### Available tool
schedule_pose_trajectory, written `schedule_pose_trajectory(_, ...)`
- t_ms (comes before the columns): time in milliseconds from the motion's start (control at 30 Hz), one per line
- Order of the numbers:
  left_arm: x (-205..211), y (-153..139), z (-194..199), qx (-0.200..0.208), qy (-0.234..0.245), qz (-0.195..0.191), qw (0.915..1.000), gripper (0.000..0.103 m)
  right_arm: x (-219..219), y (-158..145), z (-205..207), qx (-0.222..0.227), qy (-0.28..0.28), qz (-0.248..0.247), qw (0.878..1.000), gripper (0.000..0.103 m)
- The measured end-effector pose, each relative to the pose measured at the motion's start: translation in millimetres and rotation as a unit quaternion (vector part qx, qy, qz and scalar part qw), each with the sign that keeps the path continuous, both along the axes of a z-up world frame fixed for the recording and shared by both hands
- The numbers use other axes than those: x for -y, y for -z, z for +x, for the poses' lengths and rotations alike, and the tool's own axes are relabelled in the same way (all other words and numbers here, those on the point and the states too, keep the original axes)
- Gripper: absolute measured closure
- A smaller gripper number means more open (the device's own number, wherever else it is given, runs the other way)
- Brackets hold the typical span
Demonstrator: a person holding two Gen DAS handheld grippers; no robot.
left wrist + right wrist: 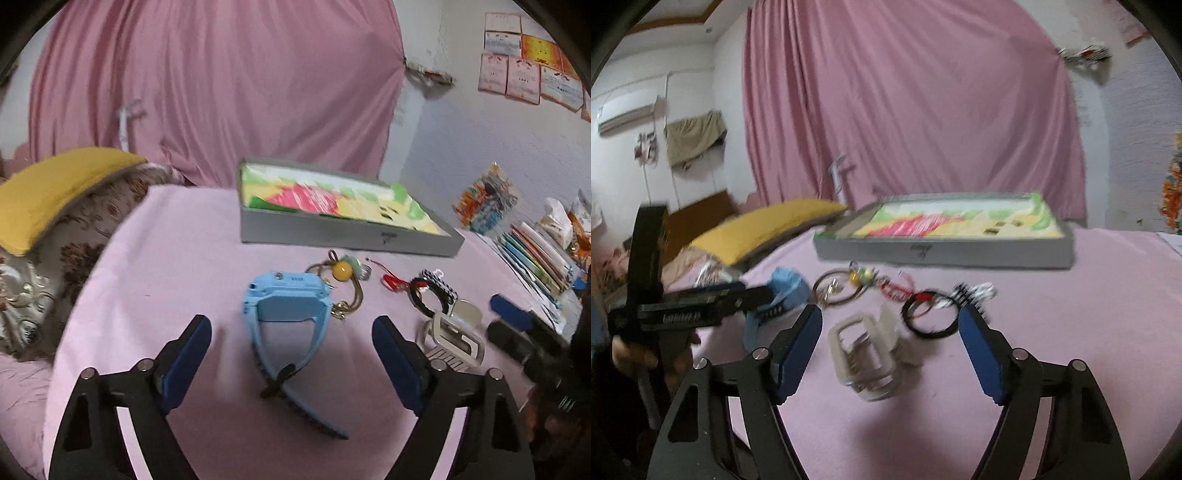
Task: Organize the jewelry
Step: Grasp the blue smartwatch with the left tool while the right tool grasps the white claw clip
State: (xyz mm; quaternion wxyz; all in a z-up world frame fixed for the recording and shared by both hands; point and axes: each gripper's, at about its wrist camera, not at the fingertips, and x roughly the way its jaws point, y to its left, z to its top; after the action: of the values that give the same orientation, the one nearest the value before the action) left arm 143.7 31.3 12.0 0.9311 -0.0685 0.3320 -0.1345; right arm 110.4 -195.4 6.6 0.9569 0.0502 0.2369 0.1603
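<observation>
On pink cloth (184, 258): blue rubbery watch (286, 310) between spread left gripper (291, 354) fingers.

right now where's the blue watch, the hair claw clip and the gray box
blue watch (286, 295), left wrist view, on its face housing
hair claw clip (862, 356), right wrist view, on its upper frame
gray box (942, 253), right wrist view, on its front wall

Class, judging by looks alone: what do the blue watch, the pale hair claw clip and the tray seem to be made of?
Blue watch: likely silicone or soft plastic; matte, strap bends in a loop.
Hair claw clip: probably hard plastic; glossy cream, moulded teeth.
Tray: possibly cardboard; flat grey walls, printed lining.
</observation>
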Motion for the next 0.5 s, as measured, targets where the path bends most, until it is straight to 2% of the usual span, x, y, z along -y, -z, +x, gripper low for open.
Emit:
schedule_pose_trajectory(133, 4.8, 5.1, 14.5, -0.026, 0.011, 0.009, 0.9996, 0.022, -12.5, 15.4, 12.5, -0.045, -0.016, -0.017, 0.999, 0.032)
schedule_pose_trajectory(300, 6.8, 10.3, 30.0, -0.057, 0.011, 0.014, 0.9982, 0.025, -22.4, 24.3, 22.1, -0.082, -0.024, -0.027, 0.996, 0.045)
schedule_pose_trajectory(433, 5.5, 10.4, 38.1, -0.063, 0.004, 0.016, 0.9978, 0.025, -28.4, 24.8, 29.2, -0.105, -0.014, -0.036, 0.994, 0.046)
schedule_pose_trajectory(500, 5.6, 10.9, 42.1, -0.067, 0.003, 0.014, 0.9977, 0.029, -29.8, 23.6, 30.3, -0.112, -0.011, -0.041, 0.993, 0.046)
